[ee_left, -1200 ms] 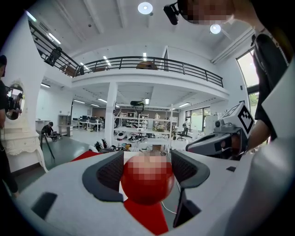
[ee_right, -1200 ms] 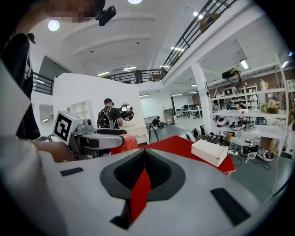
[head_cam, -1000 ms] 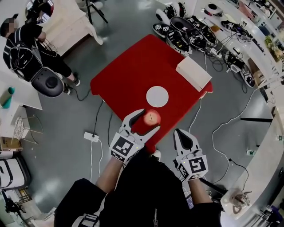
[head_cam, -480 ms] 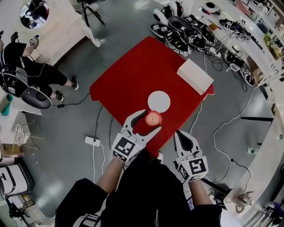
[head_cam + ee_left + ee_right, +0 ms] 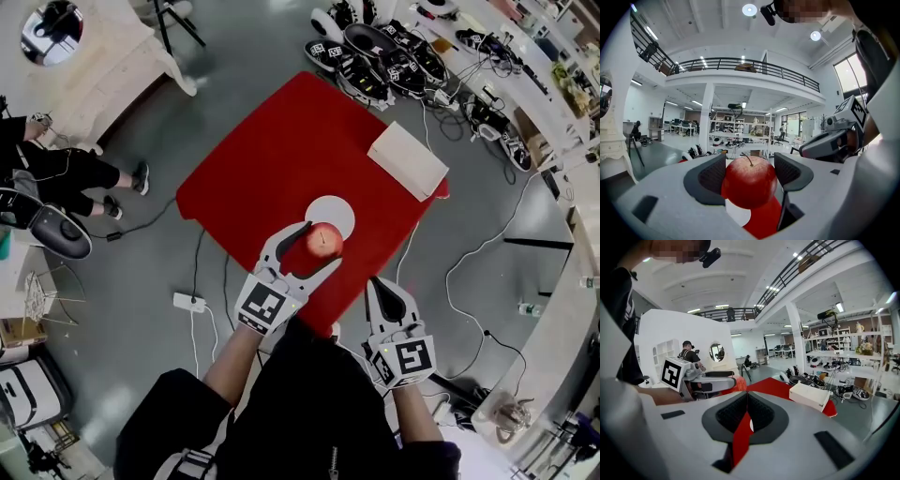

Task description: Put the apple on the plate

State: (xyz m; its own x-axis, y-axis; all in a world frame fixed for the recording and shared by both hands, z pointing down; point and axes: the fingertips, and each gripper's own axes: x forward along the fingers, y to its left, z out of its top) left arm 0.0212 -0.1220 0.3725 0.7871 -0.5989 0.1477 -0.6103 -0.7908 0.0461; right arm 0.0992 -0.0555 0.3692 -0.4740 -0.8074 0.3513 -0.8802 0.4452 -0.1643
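Red tablecloth [image 5: 272,159], square and matte, bears a round white plate [image 5: 339,208]. Left gripper [image 5: 321,247] clamps the glossy red apple [image 5: 322,242] (stem up) between ribbed black pads [image 5: 712,176], over the plate's near rim. Right gripper [image 5: 382,284] is clenched, empty.

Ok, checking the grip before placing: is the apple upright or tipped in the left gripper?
Upright. The apple shows its stem pointing up, with the left gripper shut on its sides.

Right gripper [image 5: 746,401] — jaws together; table [image 5: 772,384] beyond
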